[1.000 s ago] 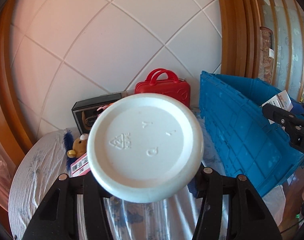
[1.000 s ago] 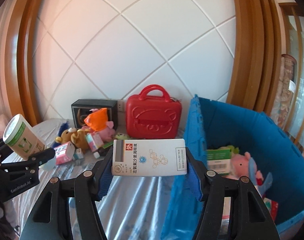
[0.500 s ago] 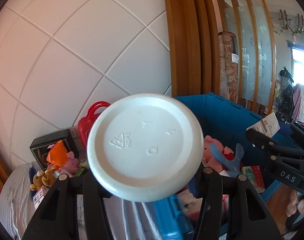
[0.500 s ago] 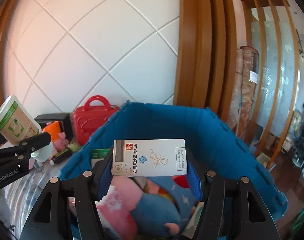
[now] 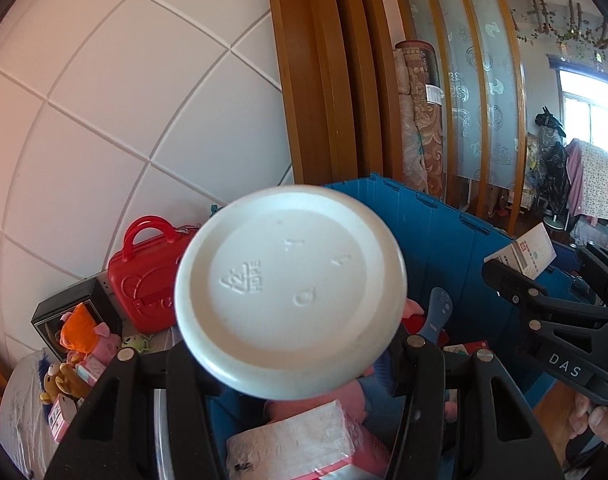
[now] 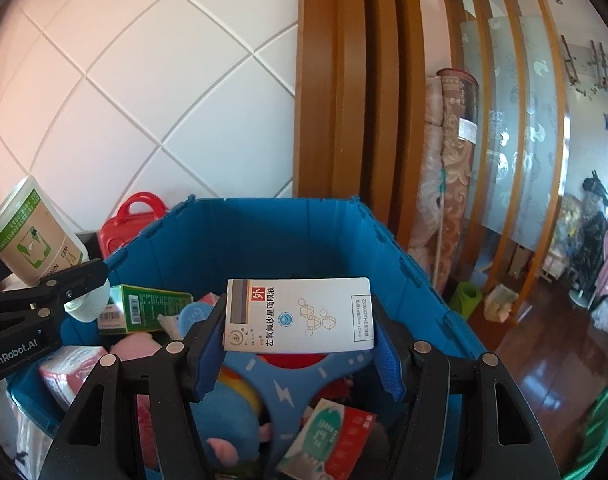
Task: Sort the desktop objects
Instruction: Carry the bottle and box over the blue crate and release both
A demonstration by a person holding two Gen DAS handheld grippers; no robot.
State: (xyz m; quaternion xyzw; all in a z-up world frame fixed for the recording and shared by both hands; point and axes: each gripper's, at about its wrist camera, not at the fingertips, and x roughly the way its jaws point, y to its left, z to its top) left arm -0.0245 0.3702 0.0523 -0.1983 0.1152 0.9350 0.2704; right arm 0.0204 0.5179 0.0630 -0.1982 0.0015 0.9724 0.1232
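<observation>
Over the blue crate point(image 6: 288, 240), already piled with plush toys and cartons, both loads hang ready to drop. Left gripper point(image 5: 292, 360) has its jaws clamped on the white bottle point(image 5: 290, 290); right gripper point(image 6: 300, 356) pinches the eye-drop box point(image 6: 298, 316). Toys point(image 5: 84, 340) on the tabletop remain unsorted.

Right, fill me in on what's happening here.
A person is sorting desk clutter into a blue crate. The left gripper is shut on a white plastic bottle, its base towards the camera. The right gripper is shut on a white medicine box. Both hang over the crate, which already holds plush toys and cartons. A red toy suitcase waits on the table.
</observation>
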